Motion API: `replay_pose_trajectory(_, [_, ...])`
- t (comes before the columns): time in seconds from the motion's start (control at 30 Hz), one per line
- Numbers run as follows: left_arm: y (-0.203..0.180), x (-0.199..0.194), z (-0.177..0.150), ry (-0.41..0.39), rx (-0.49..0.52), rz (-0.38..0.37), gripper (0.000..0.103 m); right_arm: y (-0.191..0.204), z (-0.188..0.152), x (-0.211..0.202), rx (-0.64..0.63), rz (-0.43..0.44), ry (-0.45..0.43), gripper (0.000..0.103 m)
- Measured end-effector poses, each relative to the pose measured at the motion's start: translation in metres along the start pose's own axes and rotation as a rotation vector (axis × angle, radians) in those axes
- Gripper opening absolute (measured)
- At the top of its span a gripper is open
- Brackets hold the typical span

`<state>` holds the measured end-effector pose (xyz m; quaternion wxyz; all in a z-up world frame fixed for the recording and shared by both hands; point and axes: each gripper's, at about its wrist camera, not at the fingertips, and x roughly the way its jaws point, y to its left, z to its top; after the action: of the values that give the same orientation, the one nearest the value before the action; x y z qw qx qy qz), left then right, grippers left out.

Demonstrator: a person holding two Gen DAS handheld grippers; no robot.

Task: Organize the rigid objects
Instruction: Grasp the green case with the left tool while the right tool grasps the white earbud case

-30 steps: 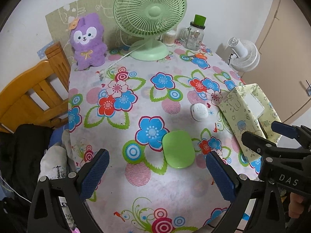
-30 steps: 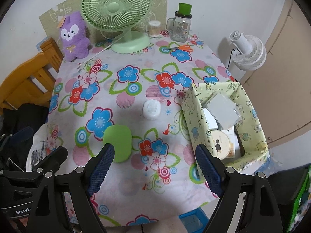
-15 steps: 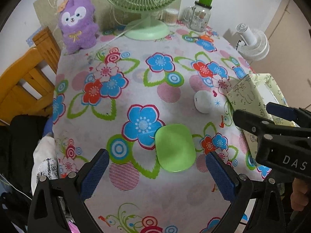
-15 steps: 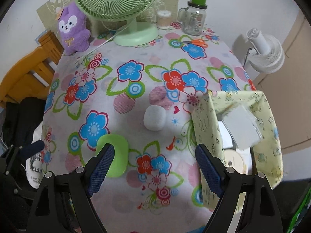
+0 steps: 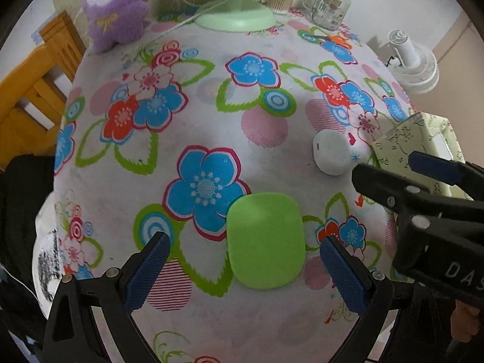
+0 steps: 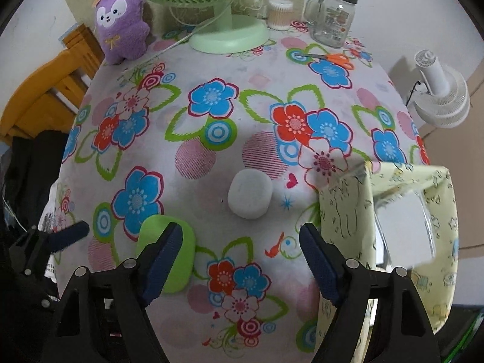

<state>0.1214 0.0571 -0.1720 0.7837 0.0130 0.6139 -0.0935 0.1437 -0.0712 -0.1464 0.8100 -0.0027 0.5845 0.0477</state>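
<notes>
Left gripper (image 5: 242, 267) fingers wide over green case (image 5: 265, 240), right gripper (image 6: 241, 255) fingers closing — nothing gripped

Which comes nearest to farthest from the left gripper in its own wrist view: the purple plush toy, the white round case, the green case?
From the left gripper:
1. Green case, lying between the open fingers.
2. White round case, farther up, to the right.
3. Purple plush toy, at the table's far left edge.

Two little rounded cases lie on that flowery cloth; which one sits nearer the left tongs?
The flat green case, lying just ahead between the open left tongs. The white case sits farther off, beside the yellow fabric box.
</notes>
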Motion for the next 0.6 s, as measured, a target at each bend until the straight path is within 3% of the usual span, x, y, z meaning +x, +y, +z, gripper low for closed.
replay_pose_trajectory(0.43, [0.001,0.028,-0.001,0.058,-0.13,-0.066,0.099,-0.005,0.017,0.036,-0.013,0.039,0.091,0.082])
replay_pose_trajectory(0.6, [-0.003,0.038,-0.004,0.076,-0.146,-0.039,0.099,-0.007,0.024,0.043,-0.033,0.037,0.103,0.082])
